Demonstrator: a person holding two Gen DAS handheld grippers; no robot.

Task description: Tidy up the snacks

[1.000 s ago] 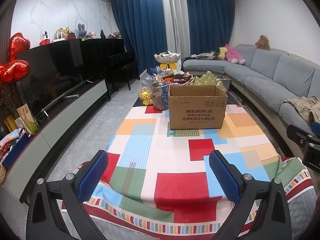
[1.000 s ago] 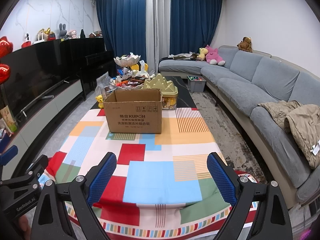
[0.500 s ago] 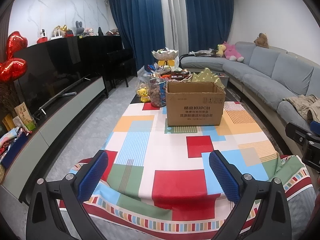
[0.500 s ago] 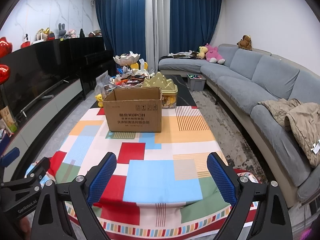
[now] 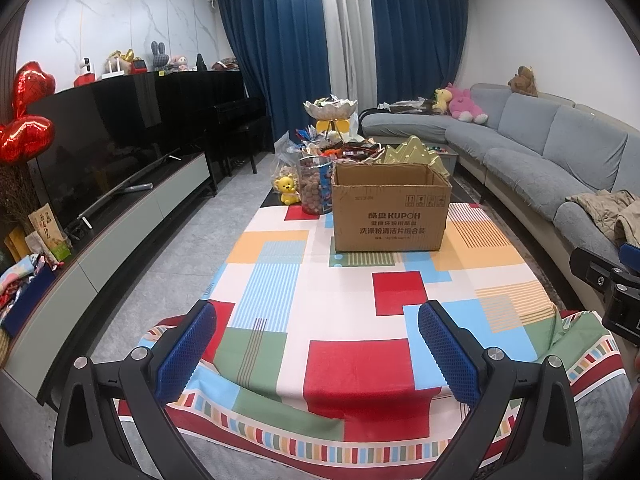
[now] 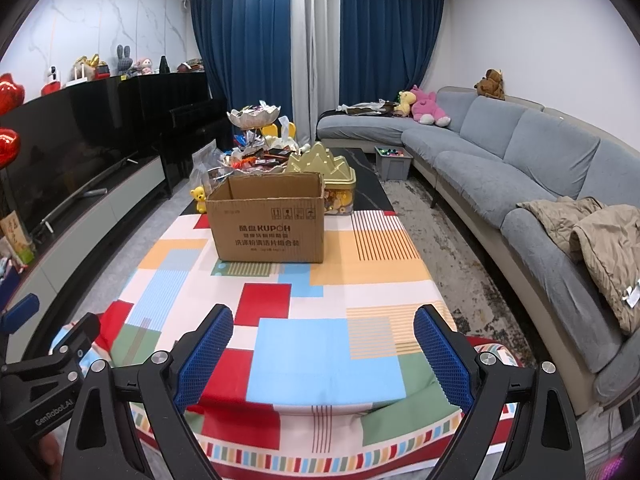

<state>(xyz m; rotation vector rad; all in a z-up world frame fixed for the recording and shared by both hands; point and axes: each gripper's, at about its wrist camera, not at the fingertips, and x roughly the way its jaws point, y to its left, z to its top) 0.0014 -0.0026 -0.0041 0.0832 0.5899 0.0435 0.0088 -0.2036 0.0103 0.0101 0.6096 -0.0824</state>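
Clearly spread and empty, left gripper and right gripper; both above the near end of the tablecloth, well short of the box; open-topped, upright on the cloth's far half; behind the box, a snack pile and gold tin; just left of the box, a jar and yellow bear; right of the box, a grey sofa.

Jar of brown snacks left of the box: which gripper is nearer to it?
Left, though only slightly. The left gripper hangs over the table's near edge, roughly in line with the jar. The right gripper sits further right; from there the box hides the jar.
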